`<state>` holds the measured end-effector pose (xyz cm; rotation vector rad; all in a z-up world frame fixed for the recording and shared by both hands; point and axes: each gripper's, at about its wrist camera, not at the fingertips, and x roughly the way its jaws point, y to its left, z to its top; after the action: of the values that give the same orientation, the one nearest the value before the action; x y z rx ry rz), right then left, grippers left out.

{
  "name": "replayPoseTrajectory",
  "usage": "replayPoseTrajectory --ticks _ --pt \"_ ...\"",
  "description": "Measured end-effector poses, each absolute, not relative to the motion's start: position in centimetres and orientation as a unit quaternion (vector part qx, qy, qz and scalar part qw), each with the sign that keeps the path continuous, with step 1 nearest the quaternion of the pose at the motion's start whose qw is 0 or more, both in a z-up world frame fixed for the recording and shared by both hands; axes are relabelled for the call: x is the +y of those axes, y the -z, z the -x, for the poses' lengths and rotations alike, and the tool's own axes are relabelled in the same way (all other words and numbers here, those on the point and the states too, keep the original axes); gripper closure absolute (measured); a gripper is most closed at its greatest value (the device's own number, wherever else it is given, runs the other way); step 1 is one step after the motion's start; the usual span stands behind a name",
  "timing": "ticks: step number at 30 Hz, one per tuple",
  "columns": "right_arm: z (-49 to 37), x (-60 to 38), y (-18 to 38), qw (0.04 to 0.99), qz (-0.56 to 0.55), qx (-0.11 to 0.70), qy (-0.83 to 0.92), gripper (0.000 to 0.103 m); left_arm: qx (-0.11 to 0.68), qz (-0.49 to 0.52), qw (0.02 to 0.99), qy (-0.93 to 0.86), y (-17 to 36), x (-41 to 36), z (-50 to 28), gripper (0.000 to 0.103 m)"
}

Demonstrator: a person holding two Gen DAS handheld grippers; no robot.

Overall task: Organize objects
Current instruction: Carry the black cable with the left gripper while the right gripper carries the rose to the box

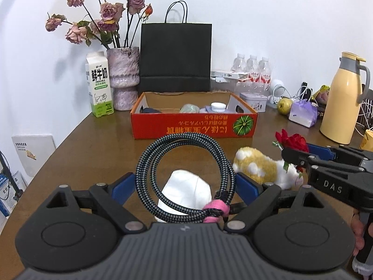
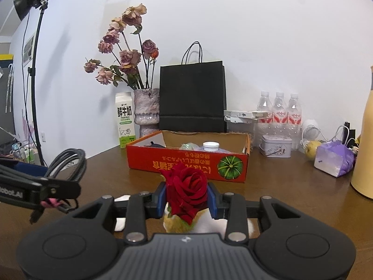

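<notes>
My left gripper [image 1: 185,184] is shut on a coiled grey braided cable [image 1: 149,161] bound with a pink tie; its blue pads press the coil's two sides, held above the table. In the right wrist view the cable [image 2: 67,161] hangs at the left. My right gripper [image 2: 187,198] is shut on a red rose [image 2: 188,191]; the left wrist view shows the rose [image 1: 293,141] at the right gripper's tips [image 1: 289,154]. An orange cardboard box [image 1: 186,128] holding several items stands ahead. A yellow-and-white plush toy [image 1: 256,165] and a white cloth [image 1: 186,189] lie on the table below.
Behind the box stand a black paper bag [image 1: 176,56], a vase of dried roses [image 1: 123,74] and a milk carton [image 1: 99,86]. To the right are water bottles [image 1: 251,67], a tin [image 1: 254,101], a pear [image 1: 284,106], a purple packet [image 1: 303,113] and a yellow thermos [image 1: 342,100]. A light stand [image 2: 35,70] rises at left.
</notes>
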<state>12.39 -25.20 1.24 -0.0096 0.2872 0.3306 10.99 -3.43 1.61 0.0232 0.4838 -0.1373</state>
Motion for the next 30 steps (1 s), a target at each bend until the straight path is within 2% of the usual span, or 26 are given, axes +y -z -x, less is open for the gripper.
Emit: replayPoseTrajectory --ticks 30 --pt "-21.9 -20.4 -7.5 0.981 0.015 0.122 -0.149 0.069 0.168 0.035 0.985 0.032 -6.5 -2.6 -21.5 0.011"
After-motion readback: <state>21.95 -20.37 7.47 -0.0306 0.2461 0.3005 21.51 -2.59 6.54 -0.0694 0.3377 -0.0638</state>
